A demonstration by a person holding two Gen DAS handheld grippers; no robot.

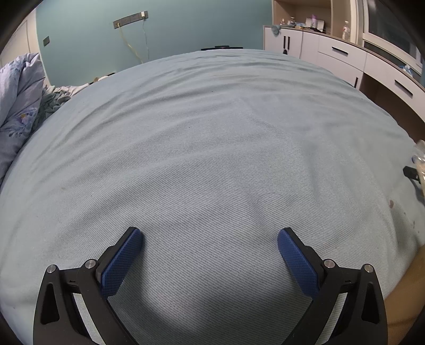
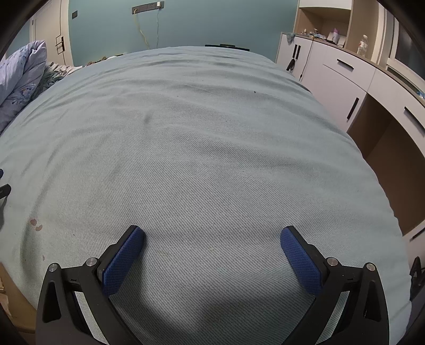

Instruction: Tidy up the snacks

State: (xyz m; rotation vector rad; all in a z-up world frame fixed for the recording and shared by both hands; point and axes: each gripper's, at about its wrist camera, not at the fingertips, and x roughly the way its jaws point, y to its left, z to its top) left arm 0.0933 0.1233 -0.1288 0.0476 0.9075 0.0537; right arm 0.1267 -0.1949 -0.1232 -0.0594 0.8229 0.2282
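My left gripper (image 1: 210,236) is open above a light blue bedsheet (image 1: 212,148), nothing between its blue pads. My right gripper (image 2: 212,234) is open too, hovering over the same sheet (image 2: 202,138) with its jaws wide apart and empty. No snack shows clearly in either view. At the far right edge of the left wrist view a bit of clear wrapping (image 1: 419,156) and a black part (image 1: 410,172) poke in; what they are I cannot tell.
A rumpled floral quilt (image 1: 18,106) lies at the left of the bed. White cabinets with drawers (image 2: 345,77) and a wooden desk recess (image 2: 385,148) line the right side. Small reddish stains (image 2: 35,224) mark the sheet. Cables hang from wall sockets (image 1: 130,20).
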